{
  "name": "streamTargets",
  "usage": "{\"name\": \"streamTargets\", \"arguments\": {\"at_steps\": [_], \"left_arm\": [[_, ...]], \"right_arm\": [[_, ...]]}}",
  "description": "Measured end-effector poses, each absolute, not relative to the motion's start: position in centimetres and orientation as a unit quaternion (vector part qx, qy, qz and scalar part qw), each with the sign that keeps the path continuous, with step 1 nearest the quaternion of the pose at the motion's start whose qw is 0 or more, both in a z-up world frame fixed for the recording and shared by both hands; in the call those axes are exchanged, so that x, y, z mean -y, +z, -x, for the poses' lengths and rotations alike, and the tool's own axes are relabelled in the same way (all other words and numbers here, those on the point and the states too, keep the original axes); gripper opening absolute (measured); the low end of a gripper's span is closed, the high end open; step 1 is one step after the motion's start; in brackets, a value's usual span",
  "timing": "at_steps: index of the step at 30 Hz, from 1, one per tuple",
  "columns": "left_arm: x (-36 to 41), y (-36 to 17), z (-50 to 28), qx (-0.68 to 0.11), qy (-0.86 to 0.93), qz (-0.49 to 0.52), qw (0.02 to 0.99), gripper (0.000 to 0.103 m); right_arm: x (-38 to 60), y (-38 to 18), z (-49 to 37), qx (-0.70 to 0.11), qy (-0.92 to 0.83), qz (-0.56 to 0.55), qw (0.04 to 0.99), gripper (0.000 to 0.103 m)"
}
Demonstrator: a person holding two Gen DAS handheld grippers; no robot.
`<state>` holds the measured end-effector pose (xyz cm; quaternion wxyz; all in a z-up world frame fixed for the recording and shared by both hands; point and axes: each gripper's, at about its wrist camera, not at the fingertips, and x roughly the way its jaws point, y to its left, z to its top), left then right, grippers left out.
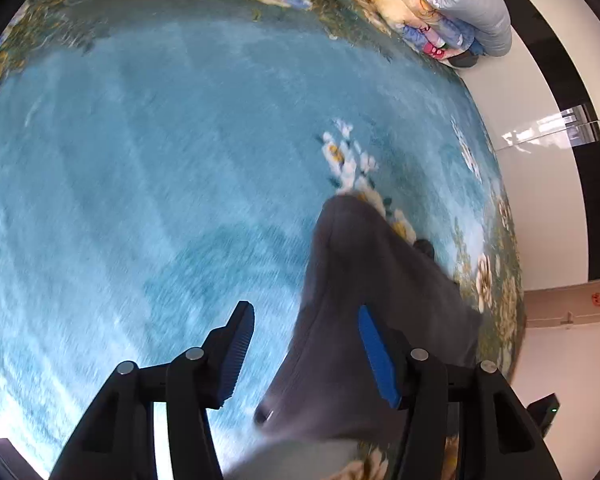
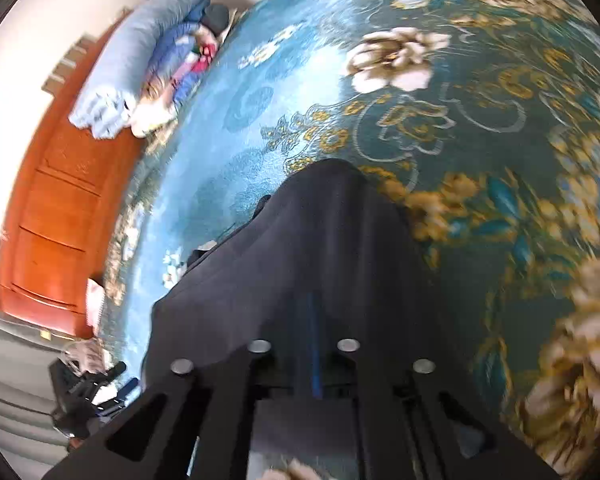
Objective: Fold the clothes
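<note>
Your right gripper [image 2: 312, 344]: fingers clenched on dark garment [image 2: 320, 248], hanging over blue floral carpet [image 2: 440, 140]. Your left gripper [image 1: 304, 356]: fingers released, garment draped beside 1 finger.

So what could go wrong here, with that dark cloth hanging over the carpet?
The left gripper is open, with the dark garment only draped past one finger, so that side could slide off. The right gripper is shut on the garment alone; it may bunch unevenly onto the blue floral carpet.
</note>
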<state>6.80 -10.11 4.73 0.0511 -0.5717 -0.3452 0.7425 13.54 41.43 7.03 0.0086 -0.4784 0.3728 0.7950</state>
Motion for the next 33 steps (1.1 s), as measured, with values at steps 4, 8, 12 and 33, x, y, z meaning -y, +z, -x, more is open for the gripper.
{"name": "streamTargets", "arguments": {"at_steps": [4, 8, 12, 33], "left_arm": [[10.9, 3.5, -9.0, 0.408, 0.71, 0.573, 0.046, 0.065], [9.3, 3.9, -10.1, 0.43, 0.695, 0.573, 0.05, 0.08], [6.7, 3.2, -10.8, 0.452, 0.669, 0.589, 0.044, 0.085], [3.3, -3.1, -14.0, 0.549, 0.654, 0.521, 0.01, 0.083]], "right_arm": [[-42.1, 6.2, -17.1, -0.405, 0.781, 0.475, 0.023, 0.026], [-43.0, 5.7, -19.9, -0.458, 0.763, 0.454, 0.034, 0.047], [-43.1, 5.0, -22.2, -0.492, 0.75, 0.441, 0.031, 0.063], [-43.7, -2.9, -21.4, -0.611, 0.698, 0.375, 0.0, 0.073]]}}
